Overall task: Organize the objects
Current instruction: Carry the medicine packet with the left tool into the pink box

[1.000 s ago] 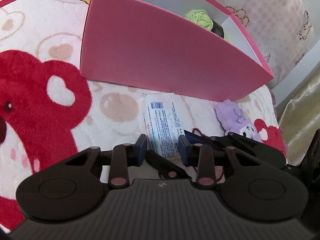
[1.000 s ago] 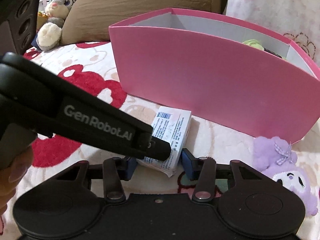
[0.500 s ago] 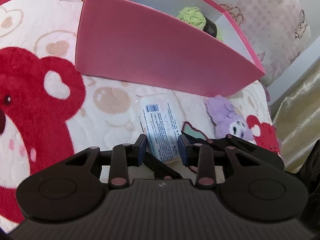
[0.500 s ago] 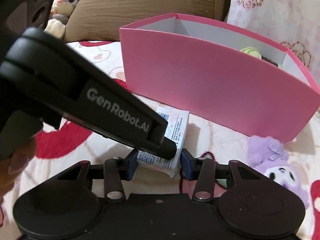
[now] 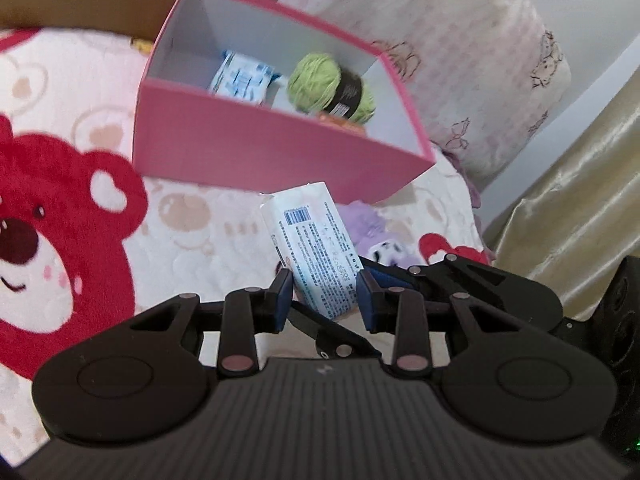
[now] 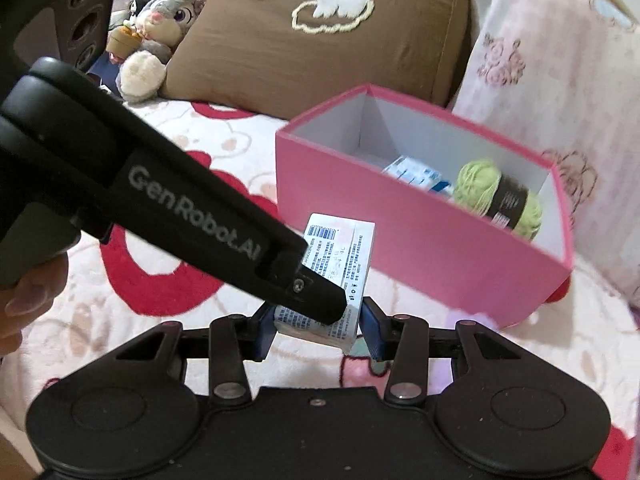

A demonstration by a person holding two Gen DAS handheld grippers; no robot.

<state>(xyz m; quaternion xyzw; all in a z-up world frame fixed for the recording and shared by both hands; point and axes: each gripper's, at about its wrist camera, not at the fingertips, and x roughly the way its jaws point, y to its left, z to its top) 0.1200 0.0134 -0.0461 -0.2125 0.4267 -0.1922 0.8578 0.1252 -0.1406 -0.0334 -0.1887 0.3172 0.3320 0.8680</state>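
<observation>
A white tissue pack (image 5: 316, 248) with a barcode and printed text is held up above the blanket, in front of the pink box (image 5: 256, 152). Both grippers are shut on it: my left gripper (image 5: 324, 296) grips its near end, and my right gripper (image 6: 318, 324) grips it from the other side, where the pack (image 6: 344, 252) shows again. The left gripper's arm (image 6: 160, 200) crosses the right wrist view. The box (image 6: 420, 248) holds a green yarn ball (image 5: 328, 84) and a blue-white pack (image 5: 240, 78).
A purple plush toy (image 5: 372, 232) lies on the bear-print blanket (image 5: 80, 220) just right of the pack. A brown pillow (image 6: 320, 32), a floral pillow (image 6: 560, 80) and a grey rabbit plush (image 6: 160, 20) stand behind the box. A gold curtain (image 5: 580, 200) hangs at the right.
Both grippers closed on the tissue pack and lifted it off the blanket. The views rose, so the inside of the pink box now shows.
</observation>
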